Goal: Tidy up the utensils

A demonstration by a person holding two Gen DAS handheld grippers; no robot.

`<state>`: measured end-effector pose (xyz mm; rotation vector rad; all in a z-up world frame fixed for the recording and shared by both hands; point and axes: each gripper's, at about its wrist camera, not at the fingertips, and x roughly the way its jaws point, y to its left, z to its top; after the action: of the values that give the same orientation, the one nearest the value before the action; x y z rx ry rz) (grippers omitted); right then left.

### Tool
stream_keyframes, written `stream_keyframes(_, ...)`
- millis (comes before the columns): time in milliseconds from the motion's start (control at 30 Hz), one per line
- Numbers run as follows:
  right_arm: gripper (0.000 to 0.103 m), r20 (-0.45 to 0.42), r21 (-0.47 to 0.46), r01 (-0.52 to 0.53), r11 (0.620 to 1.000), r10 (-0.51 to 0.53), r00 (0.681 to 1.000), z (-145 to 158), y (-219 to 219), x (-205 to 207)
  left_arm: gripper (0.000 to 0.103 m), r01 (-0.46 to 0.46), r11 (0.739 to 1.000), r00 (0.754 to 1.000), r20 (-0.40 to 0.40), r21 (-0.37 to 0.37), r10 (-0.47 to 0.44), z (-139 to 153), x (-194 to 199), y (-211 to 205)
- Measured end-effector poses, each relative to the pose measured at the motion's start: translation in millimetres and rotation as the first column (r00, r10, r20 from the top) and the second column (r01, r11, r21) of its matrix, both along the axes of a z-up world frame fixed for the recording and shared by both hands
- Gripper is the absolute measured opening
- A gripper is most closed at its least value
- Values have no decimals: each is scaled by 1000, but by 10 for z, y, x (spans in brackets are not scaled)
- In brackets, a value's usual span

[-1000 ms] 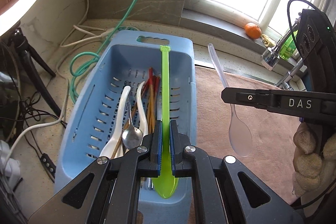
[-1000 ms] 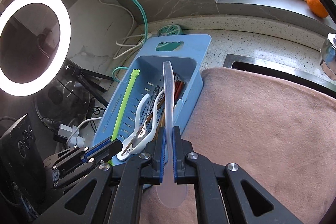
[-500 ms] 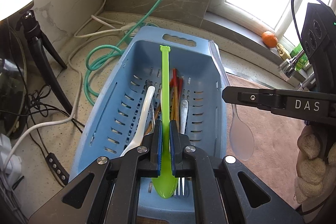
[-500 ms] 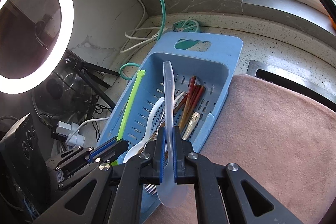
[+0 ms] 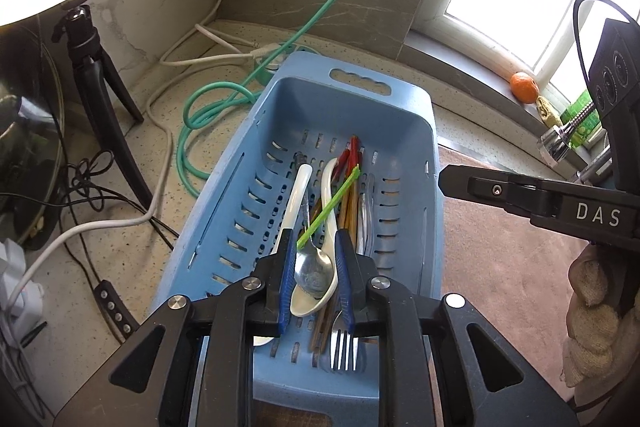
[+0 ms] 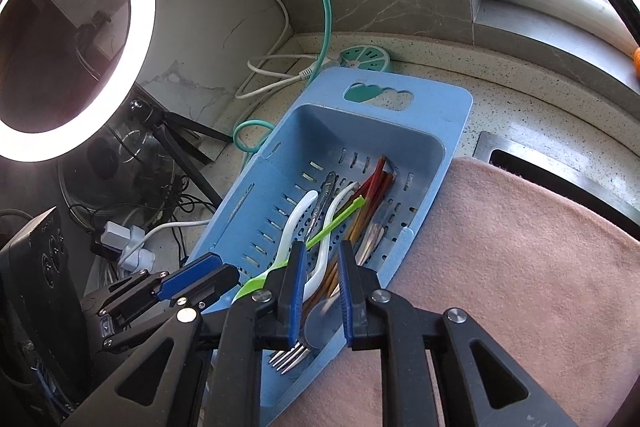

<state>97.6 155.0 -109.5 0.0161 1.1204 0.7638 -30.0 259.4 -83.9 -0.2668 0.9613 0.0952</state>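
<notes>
Blue slotted basket (image 5: 400, 131) runs centre frame, handle cutout toward the top. Inside – green spoon (image 5: 328, 205) lies diagonally atop the pile, w/ white spoons (image 5: 296, 203), metal spoon (image 5: 314, 269), red and brown chopsticks (image 5: 352, 183), fork (image 5: 343, 347) at bottom – all lengthwise.

Blue basket (image 5: 404, 131), lime-green spoon (image 5: 328, 211), pink cloth (image 6: 520, 267).

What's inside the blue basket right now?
Inside the blue basket: a green spoon lying across two white spoons, a metal spoon, reddish chopsticks, a clear spoon and a fork. Both claws hide the near ends.
</notes>
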Motion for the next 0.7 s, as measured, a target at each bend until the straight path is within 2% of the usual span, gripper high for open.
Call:
stream_keyframes(167,18,21,-3,-16,1000,16,1000,49,-58,-63,18,-17,1000,1000,9,-8,17,57,-102,-44)
stream_keyframes(433,28,60,-5,-51,999,51,997,174,-178,-214,19,-48,999,998,27,6,48,176,-280,-197)
stream_keyframes(467,29,67,-5,-54,999,54,996,191,-205,-240,20,-52,999,998,30,7,52,197,-309,-228)
stream_keyframes(533,34,86,-8,-64,998,64,994,223,-259,-297,29,-57,998,998,40,21,57,240,-359,-284)
stream_keyframes(633,38,115,-16,-76,997,78,990,269,-351,-375,30,-66,997,997,48,32,64,290,-430,-373)
stream_keyframes(700,43,121,-10,-72,997,73,990,296,-436,-424,39,-75,997,996,51,36,73,313,-476,-433)
